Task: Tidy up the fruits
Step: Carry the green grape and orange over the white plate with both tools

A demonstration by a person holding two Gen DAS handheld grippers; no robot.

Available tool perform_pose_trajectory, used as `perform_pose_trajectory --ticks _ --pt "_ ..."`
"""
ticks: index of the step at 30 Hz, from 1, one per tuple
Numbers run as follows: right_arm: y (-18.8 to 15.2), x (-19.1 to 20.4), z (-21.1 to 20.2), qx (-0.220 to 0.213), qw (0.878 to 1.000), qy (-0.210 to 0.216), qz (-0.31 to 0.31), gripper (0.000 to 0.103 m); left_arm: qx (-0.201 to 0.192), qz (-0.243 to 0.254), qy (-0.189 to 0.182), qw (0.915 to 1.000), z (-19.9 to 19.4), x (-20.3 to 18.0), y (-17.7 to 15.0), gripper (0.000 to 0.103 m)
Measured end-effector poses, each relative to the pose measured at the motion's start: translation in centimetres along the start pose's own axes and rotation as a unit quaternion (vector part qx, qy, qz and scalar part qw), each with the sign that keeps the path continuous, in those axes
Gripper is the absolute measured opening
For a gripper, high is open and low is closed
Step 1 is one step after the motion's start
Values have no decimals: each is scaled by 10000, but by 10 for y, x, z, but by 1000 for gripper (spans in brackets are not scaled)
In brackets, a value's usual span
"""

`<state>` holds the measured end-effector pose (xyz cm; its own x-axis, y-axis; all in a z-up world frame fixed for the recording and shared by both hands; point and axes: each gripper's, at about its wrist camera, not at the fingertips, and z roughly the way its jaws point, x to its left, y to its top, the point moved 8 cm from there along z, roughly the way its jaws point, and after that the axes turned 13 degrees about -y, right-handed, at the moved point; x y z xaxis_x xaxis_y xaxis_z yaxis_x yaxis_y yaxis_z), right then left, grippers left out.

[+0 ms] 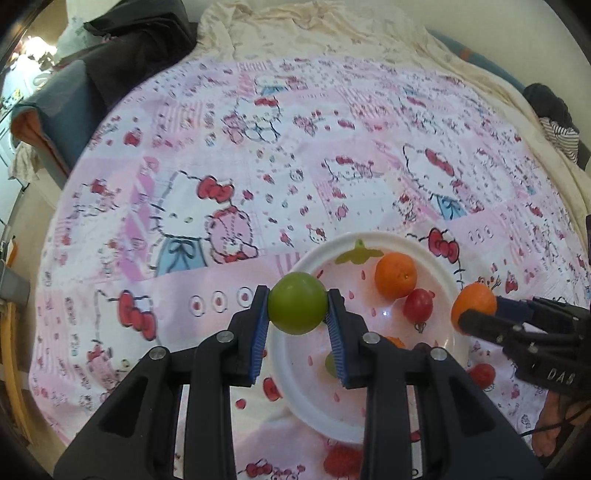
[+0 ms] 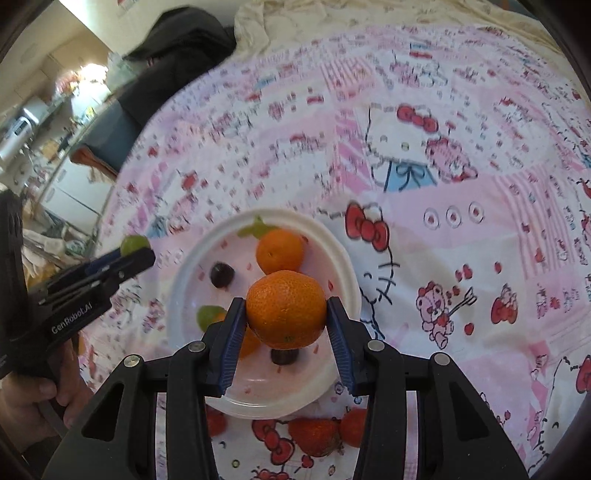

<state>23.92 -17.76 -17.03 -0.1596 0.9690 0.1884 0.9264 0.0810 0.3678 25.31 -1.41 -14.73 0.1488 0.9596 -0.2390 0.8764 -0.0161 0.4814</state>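
Bedsheet with pink cartoon-cat print covers the whole surface; cream blanket bunched at far edge, dark clothes far left, cluttered room beyond. White plate sits near, holding an orange, red fruit and more. Left gripper clamps a round green fruit over plate's left rim. Right gripper clamps a tangerine above plate, stem end facing near-down. Strawberries lie on sheet near plate.
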Motion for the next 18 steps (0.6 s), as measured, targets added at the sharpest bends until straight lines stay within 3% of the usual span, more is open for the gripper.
perform_pose_trajectory --ticks 6,18 --pt "-17 -10 29 562 9981 -236 61 46 147 20 -33 9999 24 1 -4 27" --pt "-19 -5 35 633 9974 -317 -132 47 379 57 -85 9992 42 -1 -12 27"
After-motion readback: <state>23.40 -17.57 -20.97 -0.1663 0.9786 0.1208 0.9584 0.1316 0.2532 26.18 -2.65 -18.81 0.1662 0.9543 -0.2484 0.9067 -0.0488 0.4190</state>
